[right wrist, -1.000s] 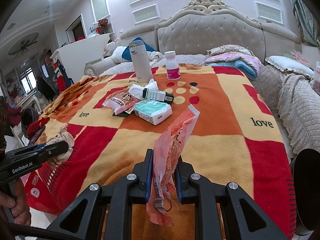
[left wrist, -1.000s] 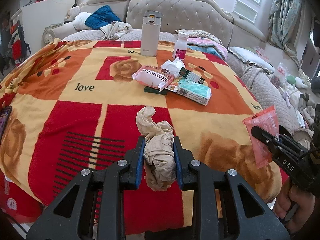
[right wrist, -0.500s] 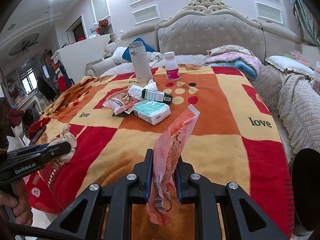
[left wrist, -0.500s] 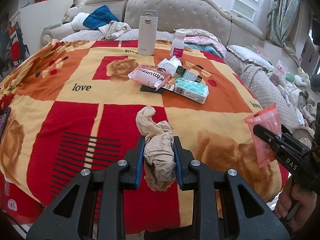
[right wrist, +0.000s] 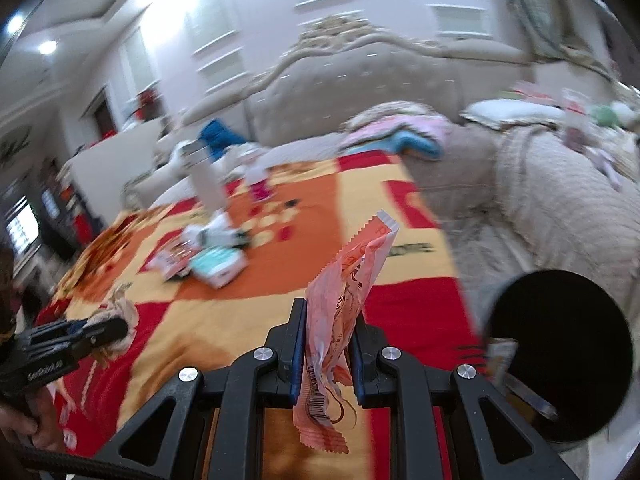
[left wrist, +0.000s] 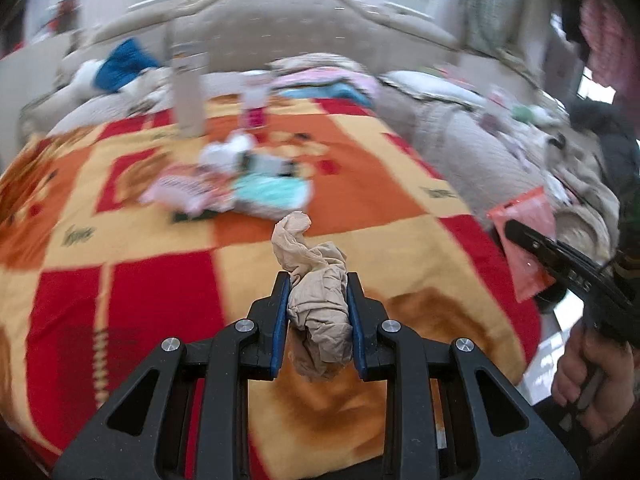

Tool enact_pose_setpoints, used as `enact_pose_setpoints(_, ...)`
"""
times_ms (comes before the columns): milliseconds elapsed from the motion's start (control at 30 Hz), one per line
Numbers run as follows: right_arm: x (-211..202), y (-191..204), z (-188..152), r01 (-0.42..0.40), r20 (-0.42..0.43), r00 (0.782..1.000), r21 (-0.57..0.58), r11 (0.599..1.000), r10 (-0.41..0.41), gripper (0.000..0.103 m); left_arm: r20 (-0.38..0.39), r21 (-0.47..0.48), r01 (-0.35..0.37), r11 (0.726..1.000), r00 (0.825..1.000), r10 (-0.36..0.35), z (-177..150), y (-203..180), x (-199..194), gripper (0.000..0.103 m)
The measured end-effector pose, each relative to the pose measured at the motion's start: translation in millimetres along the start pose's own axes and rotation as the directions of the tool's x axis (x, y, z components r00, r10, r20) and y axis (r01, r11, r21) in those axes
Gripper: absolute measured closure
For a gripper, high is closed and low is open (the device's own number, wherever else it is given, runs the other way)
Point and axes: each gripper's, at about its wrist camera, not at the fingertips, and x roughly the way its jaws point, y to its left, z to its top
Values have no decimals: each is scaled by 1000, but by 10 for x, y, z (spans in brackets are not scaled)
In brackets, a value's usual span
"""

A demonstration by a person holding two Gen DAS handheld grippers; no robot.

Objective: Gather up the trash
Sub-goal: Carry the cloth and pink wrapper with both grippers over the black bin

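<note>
My left gripper (left wrist: pixel 318 292) is shut on a crumpled beige stocking (left wrist: pixel 316 280), held above the near edge of the bed. My right gripper (right wrist: pixel 330 320) is shut on a pink snack wrapper (right wrist: pixel 344 292) that stands up between its pads. In the left wrist view the right gripper (left wrist: pixel 516 232) shows at the right with the wrapper (left wrist: pixel 524 236). In the right wrist view the left gripper (right wrist: pixel 116 326) shows at the lower left with the stocking (right wrist: pixel 116 308). A black round bin (right wrist: pixel 560 352) opens at the lower right, beside the bed. Both views are blurred by motion.
On the red, orange and yellow blanket (left wrist: pixel 120 280) lie a pink packet (left wrist: pixel 180 192), a teal tissue pack (left wrist: pixel 272 196) and a white wad (left wrist: pixel 228 152). A tall flask (left wrist: pixel 188 92) and a small bottle (left wrist: pixel 254 104) stand farther back. A quilted cover (right wrist: pixel 560 208) lies right.
Both views have swung to the right and turned blurry. The bed items have slid left in the pictures. The black bin shows larger in the right wrist view. Both grips are unchanged.
</note>
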Motion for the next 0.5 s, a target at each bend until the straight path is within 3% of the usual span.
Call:
enact_pose_setpoints(200, -164, -474, 61, 102, 34, 994, 94, 990, -105, 86, 6, 87, 118, 989, 993, -119, 193, -567, 141, 79)
enact_pose_setpoints(300, -219, -692, 80, 145, 36, 988, 122, 982, -150, 86, -12, 113, 214, 970, 977, -214, 299, -823, 245, 79)
enact_pose_setpoints(500, -385, -1072, 42, 216, 31, 974, 163, 963, -223, 86, -44, 197, 306, 932, 952, -303, 387, -1357, 417, 79)
